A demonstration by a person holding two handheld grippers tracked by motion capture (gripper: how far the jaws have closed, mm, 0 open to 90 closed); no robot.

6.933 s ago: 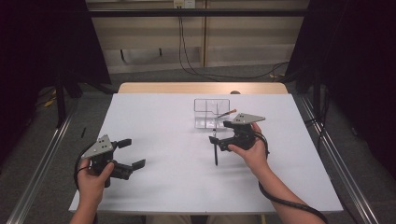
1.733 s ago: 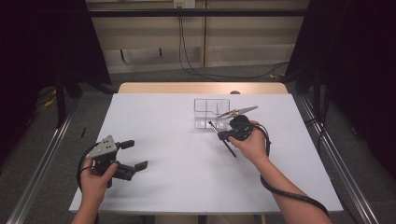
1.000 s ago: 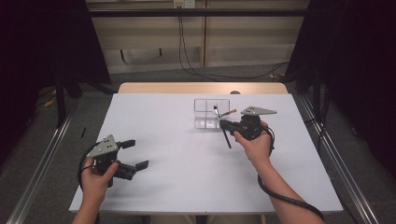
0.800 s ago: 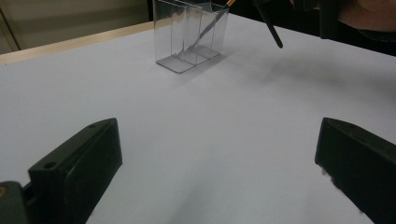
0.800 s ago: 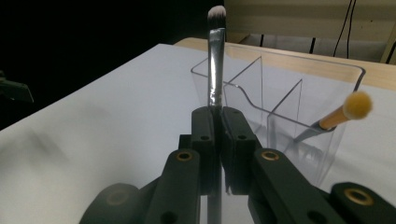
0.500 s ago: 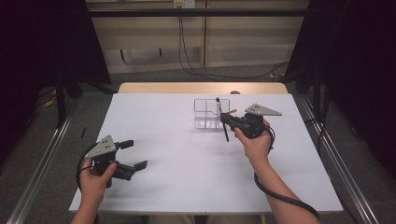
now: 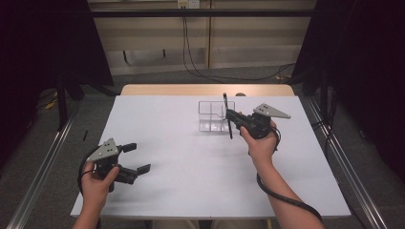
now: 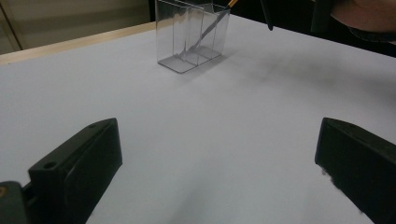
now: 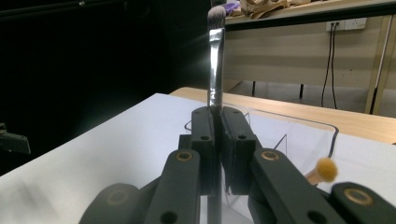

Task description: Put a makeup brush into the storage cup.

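My right gripper (image 7: 230,116) is shut on a thin makeup brush (image 7: 228,119) and holds it nearly upright, just right of a clear divided organizer (image 7: 212,116). In the right gripper view the brush (image 9: 215,56) rises from between the closed pads, silver ferrule and dark bristles on top. A stick with a yellow tip (image 9: 325,169) leans inside the organizer (image 9: 280,135). My left gripper (image 7: 136,158) rests open near the table's front left with nothing between its fingers. In its own view the left gripper (image 8: 217,172) faces the organizer (image 8: 191,37) far off.
A white sheet (image 7: 191,167) covers the table, with a wooden edge (image 7: 205,89) at the far side. Metal rails (image 7: 43,167) run along both sides. Cables hang at the back wall.
The right gripper has carried the brush from over the mid-table up to the organizer's right side and turned it more upright. The left gripper has stayed put.
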